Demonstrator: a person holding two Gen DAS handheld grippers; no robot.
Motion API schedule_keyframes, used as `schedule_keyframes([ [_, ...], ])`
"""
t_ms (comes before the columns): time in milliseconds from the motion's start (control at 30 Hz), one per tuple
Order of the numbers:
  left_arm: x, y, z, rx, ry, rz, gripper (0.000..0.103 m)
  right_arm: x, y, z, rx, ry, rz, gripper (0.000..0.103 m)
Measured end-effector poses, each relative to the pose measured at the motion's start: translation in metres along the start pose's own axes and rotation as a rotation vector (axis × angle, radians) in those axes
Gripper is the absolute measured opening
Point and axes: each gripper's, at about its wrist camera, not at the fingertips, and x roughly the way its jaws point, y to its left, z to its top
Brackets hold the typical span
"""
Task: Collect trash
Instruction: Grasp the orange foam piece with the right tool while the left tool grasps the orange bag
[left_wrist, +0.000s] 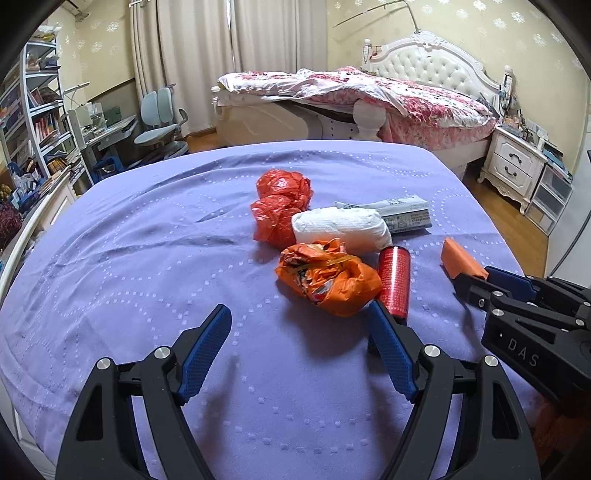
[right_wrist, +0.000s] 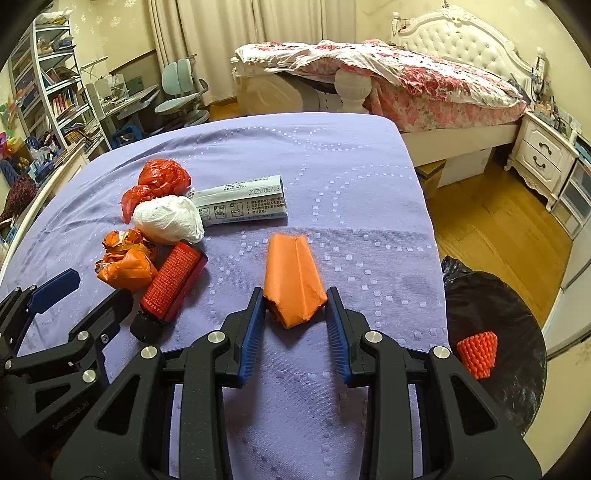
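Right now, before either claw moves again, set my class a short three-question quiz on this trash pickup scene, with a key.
1. True or false: the right claw has its fingers on either side of the orange folded packet.
2. Which item lies in the black trash bag beside the bed?
A. white paper wad
B. red foam net sleeve
C. red cylinder
3. Fill in: the left claw is ____, holding nothing.

Key
1. True.
2. B, the red foam net sleeve.
3. Open; the crumpled orange bag lies just ahead of it.
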Motion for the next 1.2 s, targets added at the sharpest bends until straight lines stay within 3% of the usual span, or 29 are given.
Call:
schedule_keyframes([
  [300, 0.006, -0.003, 0.007, -0.009, 0.01, -0.013, 0.078, 0.001, -0.005, 0.001, 0.009, 0.001, 0.012, 0.033],
  [633, 0.003, 0.023, -0.003, -0.071, 0.046, 0.026, 0.078, 0.001, -0.005, 0.0, 0.008, 0.001, 0.011, 0.034],
  [767, 0.0, 0.031, -0.005, -0.107, 0.048, 0.005, 0.078, 0.003, -0.004, 0.0, 0.001, 0.0, 0.005, 0.034],
  [967, -0.001, 0.016, -0.002, -0.07, 0.03, -0.008, 0.078, 0.003, -0.003, 0.0, 0.0, 0.0, 0.005, 0.034],
  [1200, 0.013, 0.021, 0.009, -0.115, 0.065, -0.008, 0.078, 0.003, -0.003, 0.0, 0.0, 0.0, 0.006, 0.035],
])
